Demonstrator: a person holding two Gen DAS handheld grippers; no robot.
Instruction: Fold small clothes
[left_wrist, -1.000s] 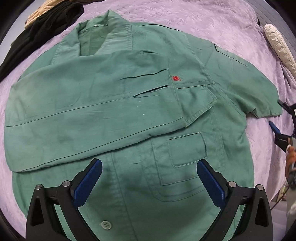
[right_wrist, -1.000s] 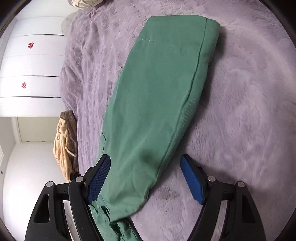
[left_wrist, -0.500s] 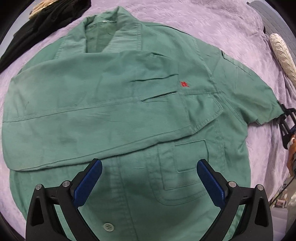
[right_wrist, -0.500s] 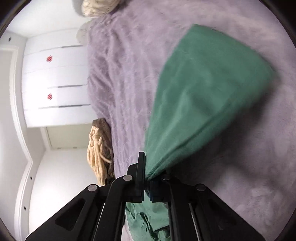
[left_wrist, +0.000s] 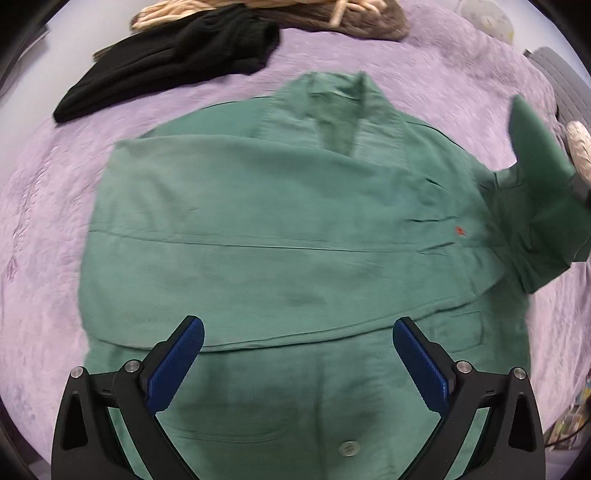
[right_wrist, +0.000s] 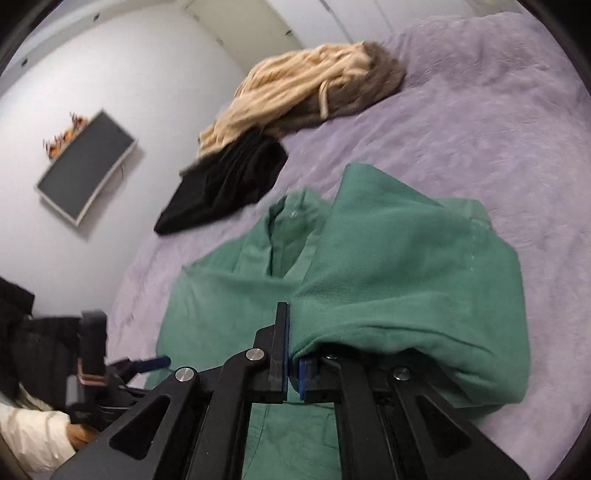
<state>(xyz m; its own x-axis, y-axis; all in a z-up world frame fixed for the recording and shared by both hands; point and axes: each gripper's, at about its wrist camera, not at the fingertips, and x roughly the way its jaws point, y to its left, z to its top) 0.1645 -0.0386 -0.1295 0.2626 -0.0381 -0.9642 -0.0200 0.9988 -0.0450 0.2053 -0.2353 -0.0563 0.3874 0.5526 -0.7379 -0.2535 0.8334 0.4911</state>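
Our right gripper (right_wrist: 293, 363) is pinched tight on the end of the green shirt's (left_wrist: 280, 236) sleeve (right_wrist: 406, 280), and we judge the thin bite could slip mid-fold, or the pull could drag the shirt askew, since our left gripper (left_wrist: 297, 360) hovers spread wide above the lower front, pinning nothing. The shirt lies front up on the purple blanket (left_wrist: 44, 206), one sleeve already folded across the chest, collar toward the black garment (left_wrist: 173, 55).
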